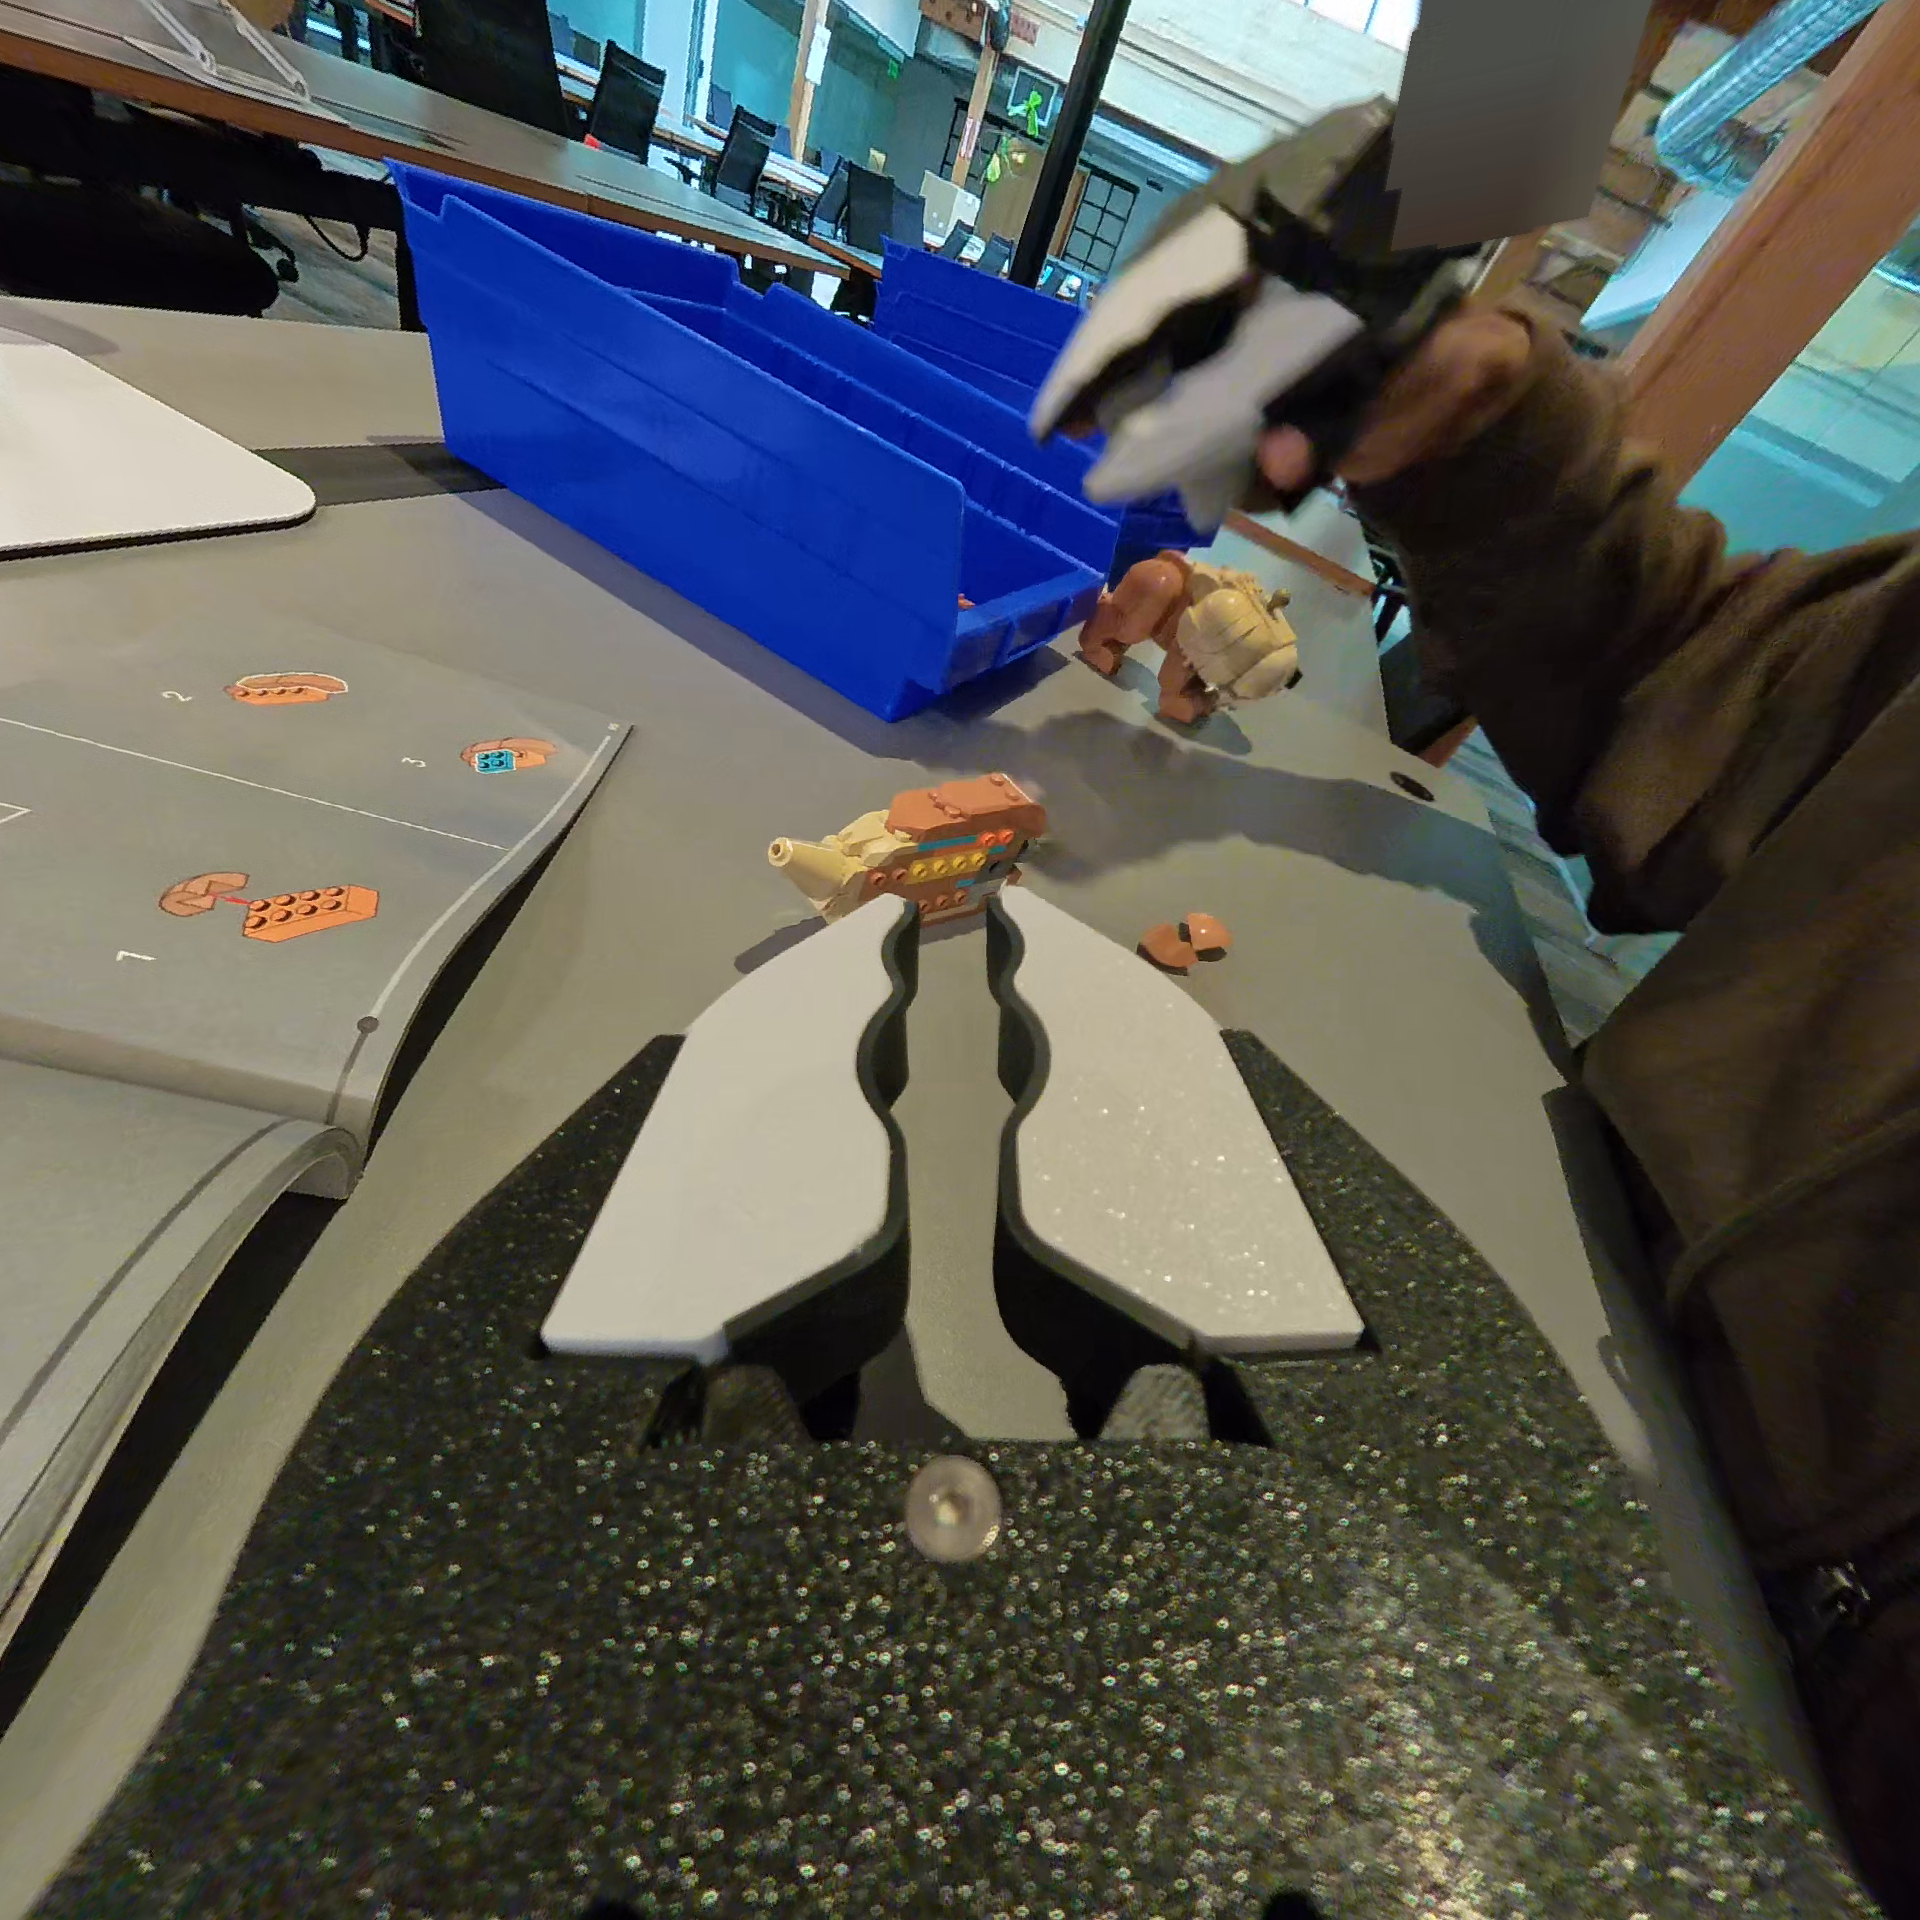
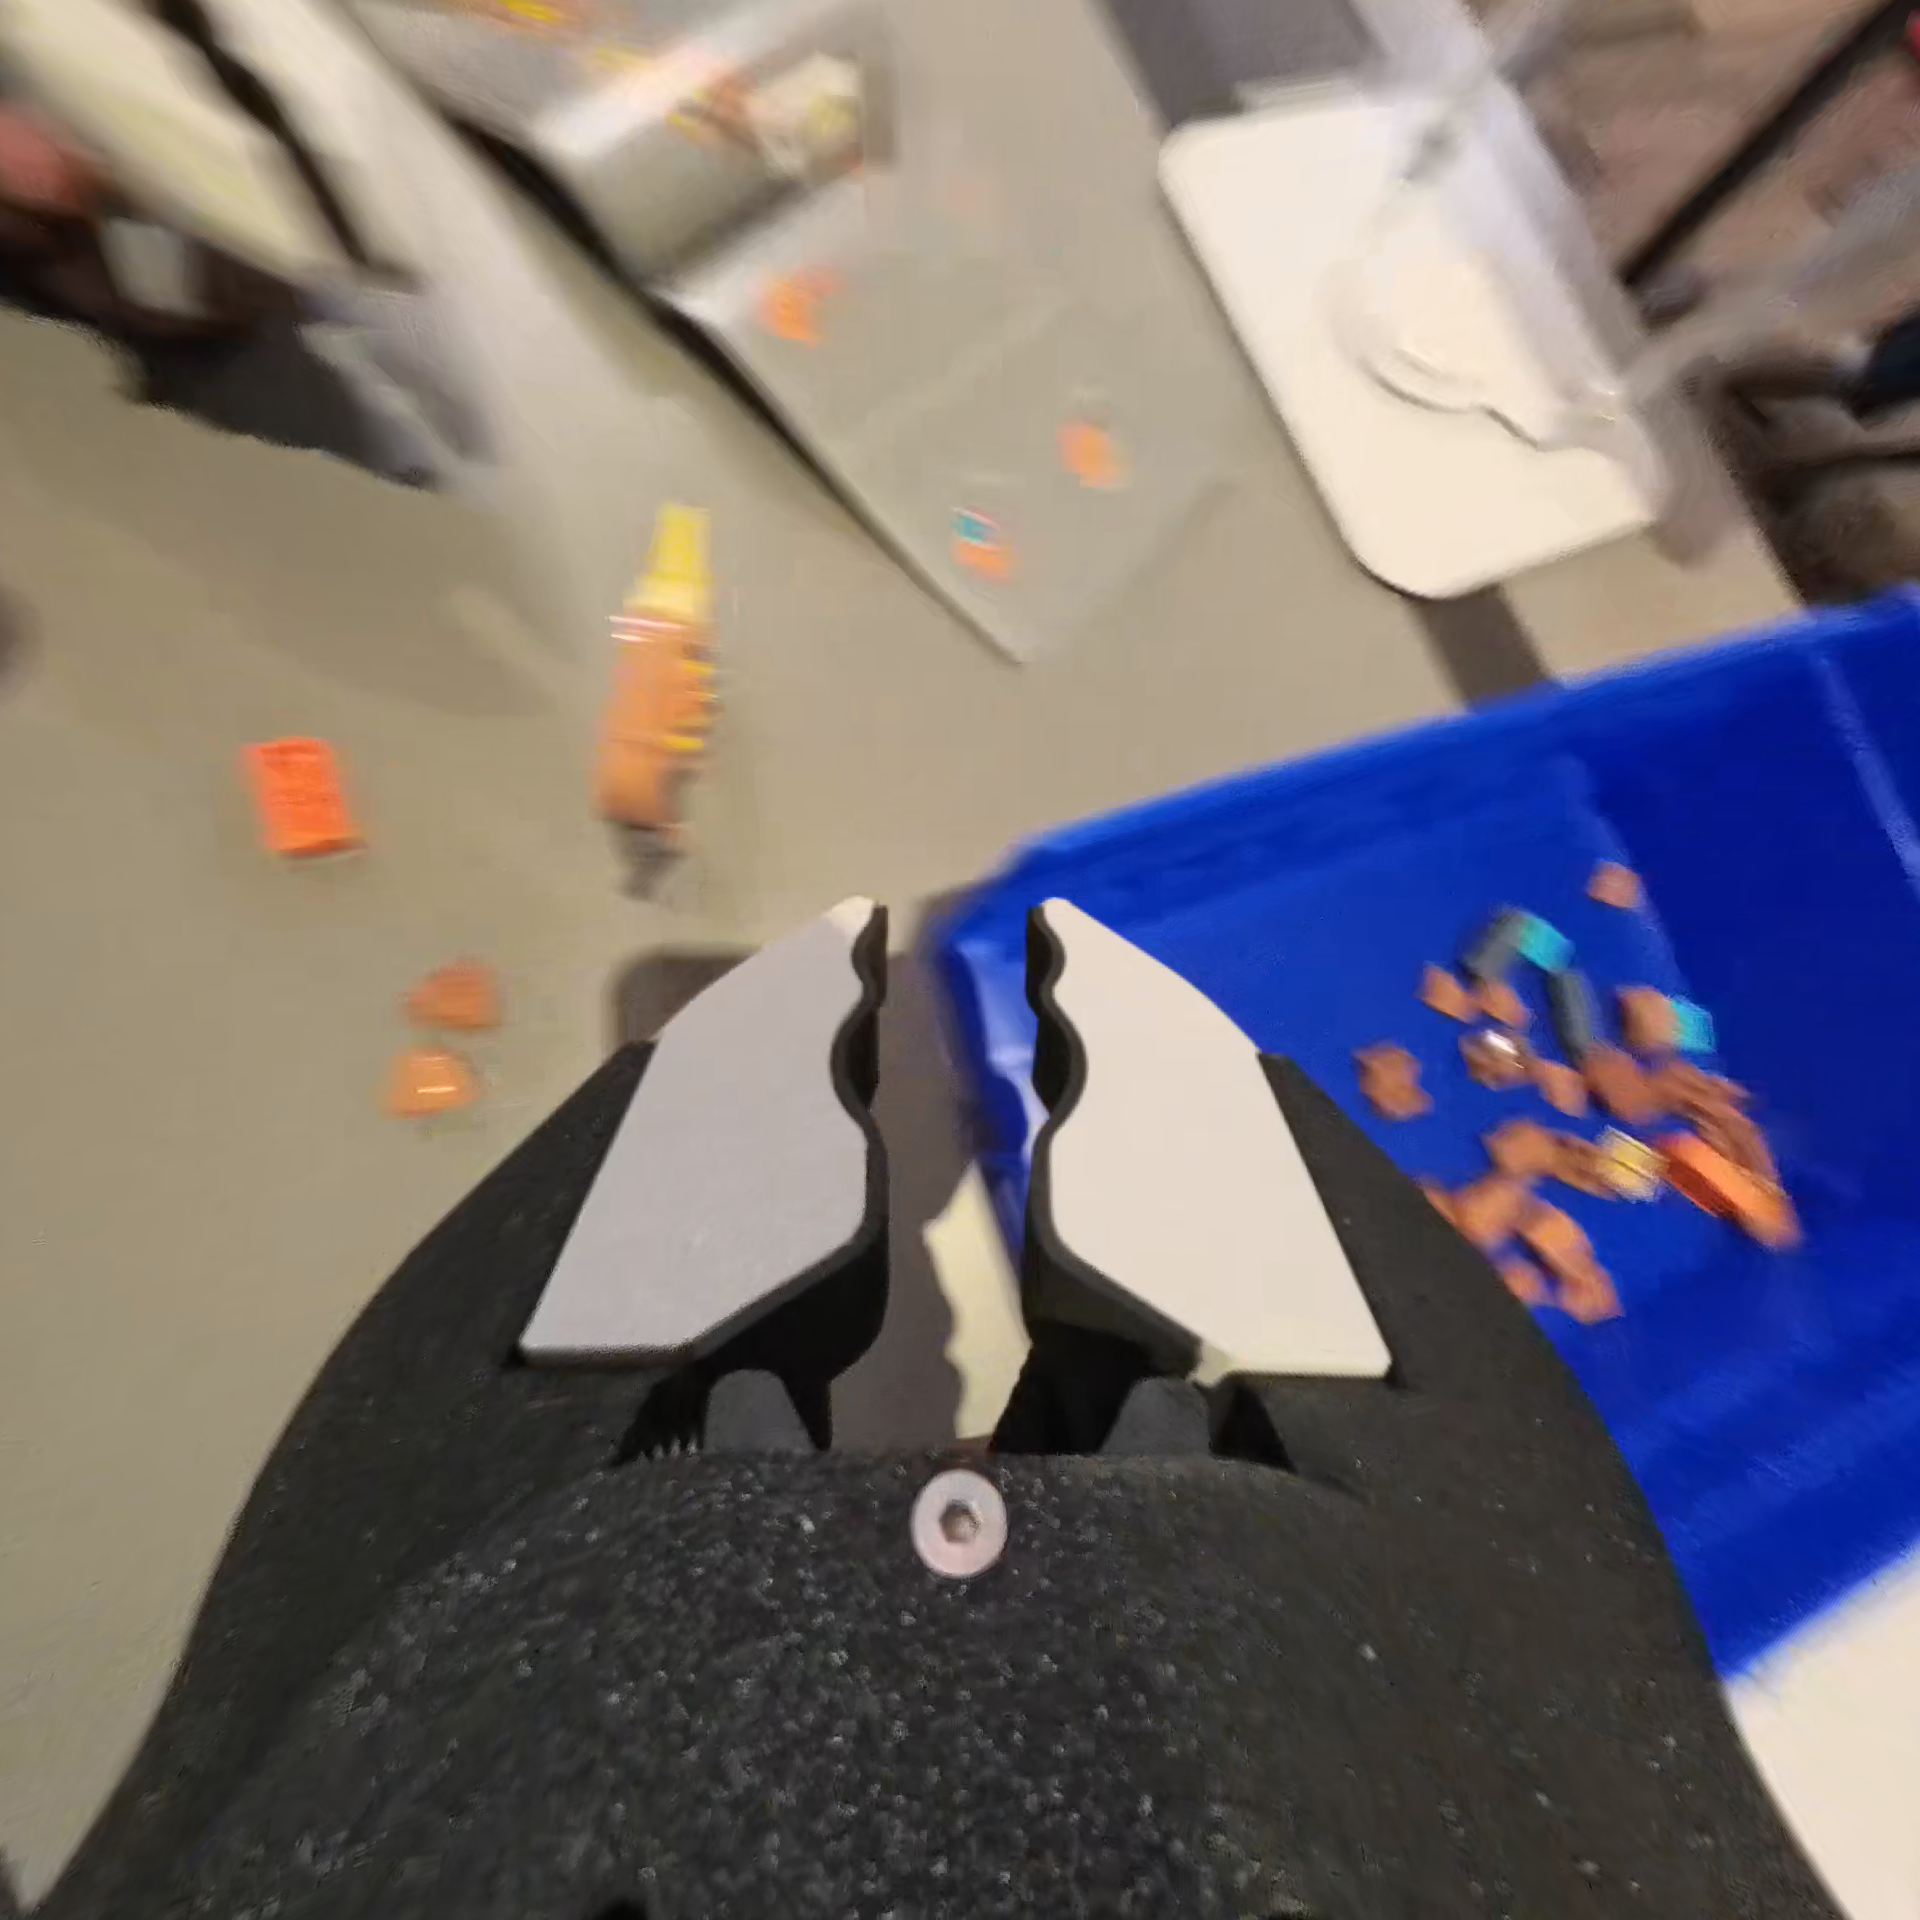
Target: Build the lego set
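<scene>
A partly built Lego model [image 1: 920, 847], tan nose and brown body with yellow and teal studs, lies on the grey table [image 1: 1299, 987]. It also shows in the blurred right wrist view [image 2: 660, 707]. My left gripper [image 1: 951, 920] is low over the table just short of the model, its jaws a little apart and empty. My right gripper [image 2: 956, 914] is open and empty, held high over the corner of a blue bin [image 2: 1195, 894]. It shows raised at the upper right in the left wrist view [image 1: 1081, 447]. Two small brown rounded pieces [image 1: 1184, 940] lie right of the model.
Blue bins [image 1: 727, 468] stand behind the model; the near one holds several loose brown and teal pieces [image 2: 1558, 1101]. An orange brick [image 2: 301, 795] lies on the table. An open instruction booklet [image 1: 260, 831] lies left. A finished brown and tan animal model [image 1: 1195, 634] stands by the bins. A sleeve [image 1: 1610, 623] is at right. There is about 20 cm between the tips of the two grippers.
</scene>
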